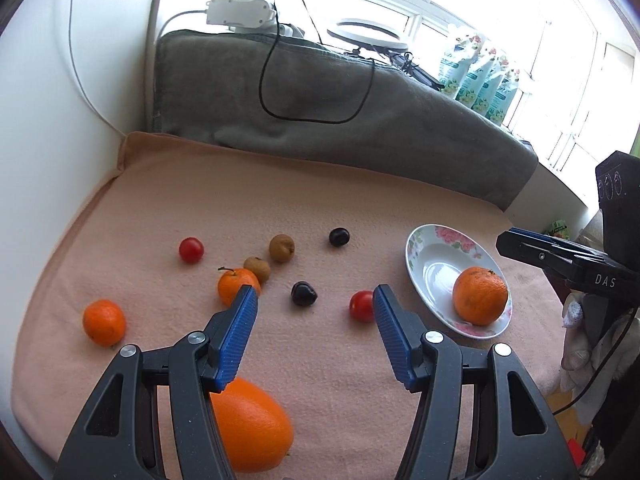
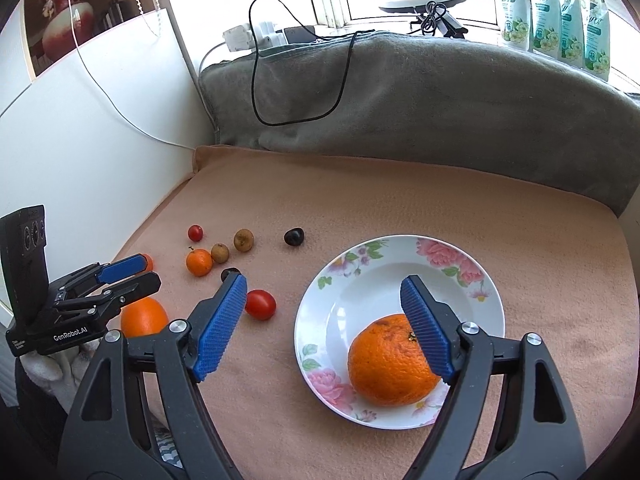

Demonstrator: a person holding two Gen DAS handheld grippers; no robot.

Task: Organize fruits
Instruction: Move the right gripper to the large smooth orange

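In the right wrist view, the flowered plate (image 2: 400, 272) sits at the centre right of the frame on the peach blanket (image 2: 400, 200), and a large orange (image 2: 390, 364) rests in its lower part. The right claw (image 2: 324, 292) hangs above with its jaws wide apart; its right blue pad overlaps the orange's upper right edge in the picture, though I cannot tell whether they touch. A red cherry tomato (image 2: 261, 304) lies just left of the plate.

In the left wrist view, the left claw (image 1: 314, 300) is also spread apart and holds nothing. Between its pads, at mid-frame, lie a dark cherry (image 1: 304, 293) and a red tomato (image 1: 361, 306). A second large orange (image 1: 252, 426) sits at the bottom of the frame, partly behind the left finger. Further up and left are two small mandarins (image 1: 104, 322), two brown longans (image 1: 281, 247), another tomato (image 1: 191, 249) and another dark cherry (image 1: 339, 236). A grey blanket (image 1: 320, 120) is heaped along the back.
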